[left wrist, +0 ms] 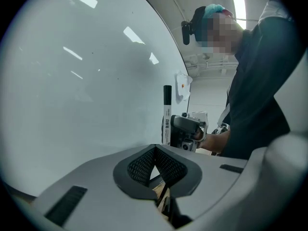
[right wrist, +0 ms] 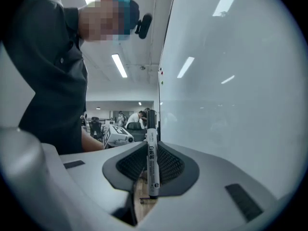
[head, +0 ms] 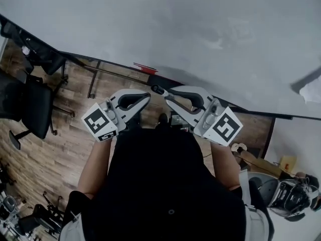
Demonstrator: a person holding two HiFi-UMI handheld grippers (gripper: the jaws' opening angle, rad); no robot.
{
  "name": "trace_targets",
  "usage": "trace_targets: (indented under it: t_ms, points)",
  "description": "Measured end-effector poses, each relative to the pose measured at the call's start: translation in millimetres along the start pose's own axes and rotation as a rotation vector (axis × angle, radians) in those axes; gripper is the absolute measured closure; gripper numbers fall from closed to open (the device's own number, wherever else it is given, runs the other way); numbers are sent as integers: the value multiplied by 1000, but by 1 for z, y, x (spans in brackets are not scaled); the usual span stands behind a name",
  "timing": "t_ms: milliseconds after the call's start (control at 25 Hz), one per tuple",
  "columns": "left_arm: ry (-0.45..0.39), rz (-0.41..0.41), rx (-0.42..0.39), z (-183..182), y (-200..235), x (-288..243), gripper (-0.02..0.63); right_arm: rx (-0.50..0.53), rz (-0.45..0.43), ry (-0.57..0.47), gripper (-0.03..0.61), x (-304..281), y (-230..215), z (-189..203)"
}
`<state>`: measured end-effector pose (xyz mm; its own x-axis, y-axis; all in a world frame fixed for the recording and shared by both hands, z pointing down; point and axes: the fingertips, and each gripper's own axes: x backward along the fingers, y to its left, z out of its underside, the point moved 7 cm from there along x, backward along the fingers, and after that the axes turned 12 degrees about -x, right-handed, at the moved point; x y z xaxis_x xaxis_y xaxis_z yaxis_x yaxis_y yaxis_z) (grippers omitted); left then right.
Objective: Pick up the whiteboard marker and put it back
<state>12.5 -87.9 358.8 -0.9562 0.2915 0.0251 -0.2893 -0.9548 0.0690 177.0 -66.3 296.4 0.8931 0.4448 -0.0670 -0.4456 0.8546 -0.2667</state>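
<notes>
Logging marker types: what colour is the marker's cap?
Black, on a white barrel; the marker shows best in the right gripper view.

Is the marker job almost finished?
About halfway. Done: the pick-up, since the whiteboard marker stands clamped between the jaws of the right gripper. In hand: that gripper holds it up in the air close to the whiteboard, while the left gripper is shut on nothing. Left: putting the marker back in its place and letting go, which has not happened yet.
</notes>
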Motion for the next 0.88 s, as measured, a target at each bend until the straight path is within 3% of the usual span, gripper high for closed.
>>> trace_targets:
  t_ms: [280, 480, 880]
  points:
    - [6, 27, -14, -8, 1, -6, 601, -96, -149, -161, 505, 36, -15, -4]
    - [7, 45, -15, -7, 4, -6, 601, -171, -143, -238, 505, 46, -26, 1]
    - [-11, 67, 19, -8, 7, -12, 601, -188, -114, -236, 505, 50, -33, 12]
